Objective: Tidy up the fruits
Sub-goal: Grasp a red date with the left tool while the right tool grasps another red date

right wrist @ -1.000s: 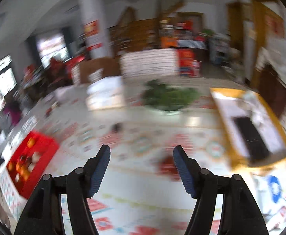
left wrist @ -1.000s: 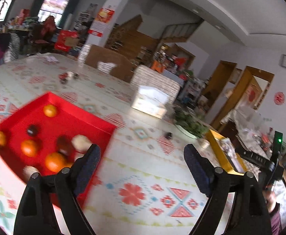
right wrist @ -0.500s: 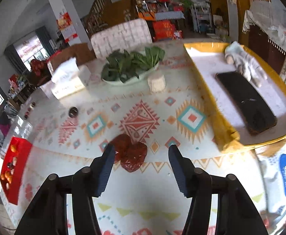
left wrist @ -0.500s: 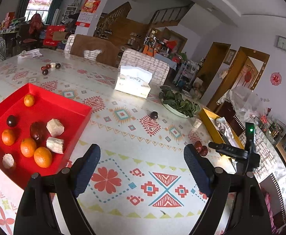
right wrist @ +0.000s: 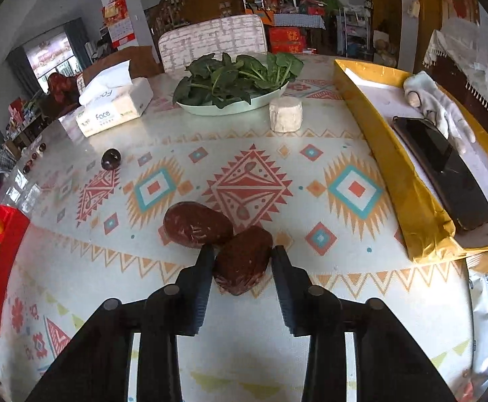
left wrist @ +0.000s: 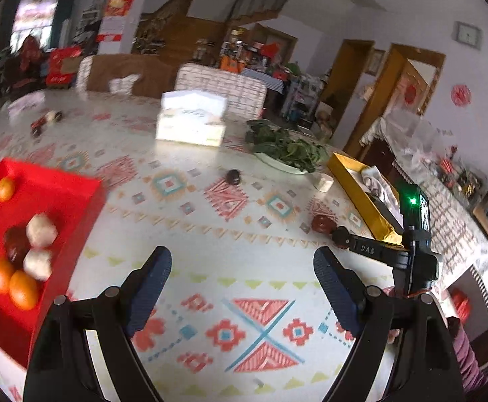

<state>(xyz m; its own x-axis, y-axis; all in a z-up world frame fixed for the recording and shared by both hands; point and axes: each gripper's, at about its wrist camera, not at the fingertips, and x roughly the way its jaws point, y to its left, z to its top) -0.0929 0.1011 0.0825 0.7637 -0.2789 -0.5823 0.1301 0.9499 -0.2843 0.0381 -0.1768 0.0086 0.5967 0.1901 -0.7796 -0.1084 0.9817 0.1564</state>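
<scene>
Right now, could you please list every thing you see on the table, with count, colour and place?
dark red fruits: 2, table centre, touching; nearer one between right fingers
dark round fruit: 1, near tissue box
tissue box: 1, white, far left
greens bowl: 1, pale, far centre
white cylinder: 1, beside bowl
yellow tray: 1, right, holds black phone, cloth
red tray: 1, left, holds mixed fruit
left gripper: open, empty
right gripper: around nearer fruit; contact unclear

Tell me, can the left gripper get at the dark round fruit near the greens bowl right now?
Probably yes. The left gripper is open and empty, and only bare tablecloth lies between it and the dark fruit, though the fruit sits well ahead.
</scene>
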